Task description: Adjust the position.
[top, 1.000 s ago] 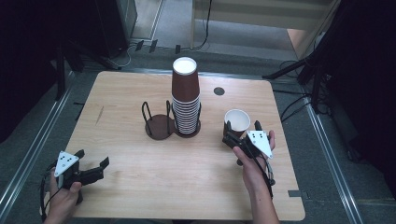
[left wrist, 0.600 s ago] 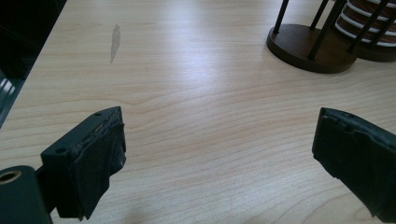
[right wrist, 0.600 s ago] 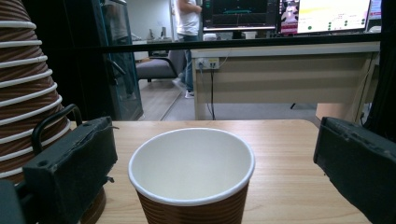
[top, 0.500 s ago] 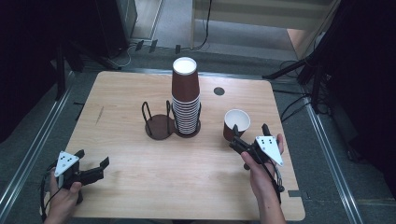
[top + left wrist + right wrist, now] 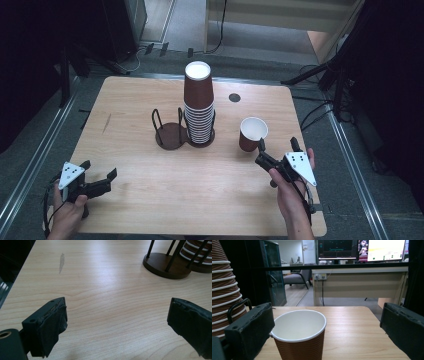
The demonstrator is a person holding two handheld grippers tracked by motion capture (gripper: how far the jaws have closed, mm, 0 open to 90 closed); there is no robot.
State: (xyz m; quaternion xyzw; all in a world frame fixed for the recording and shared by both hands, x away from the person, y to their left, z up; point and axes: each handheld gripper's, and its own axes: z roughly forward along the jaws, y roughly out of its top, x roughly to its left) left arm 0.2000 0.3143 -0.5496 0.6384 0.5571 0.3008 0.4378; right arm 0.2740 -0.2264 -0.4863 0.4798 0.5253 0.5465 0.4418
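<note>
**A:** Where do you stand with the cup?

**B:** It sits upright on the desk, toward the right edge and apart from the stack of cups in the holder at the middle. Your right gripper is just behind it, jaws spread wide. In the right gripper view the cup rises between the two jaws, close by the left one, but whether that jaw touches it I cannot tell; nothing is clamped.

**A:** And the left?

**B:** Your left gripper waits near the front left corner, jaws wide too, with bare wood between them.

**A:** So what is done?

**B:** By my reading, one cup stands by itself, free of the stack. The holder's near ring is empty. If that cup is meant to go somewhere, you haven't gripped it yet; if you are dealing cups out, the tall stack is nearly all left.
</note>
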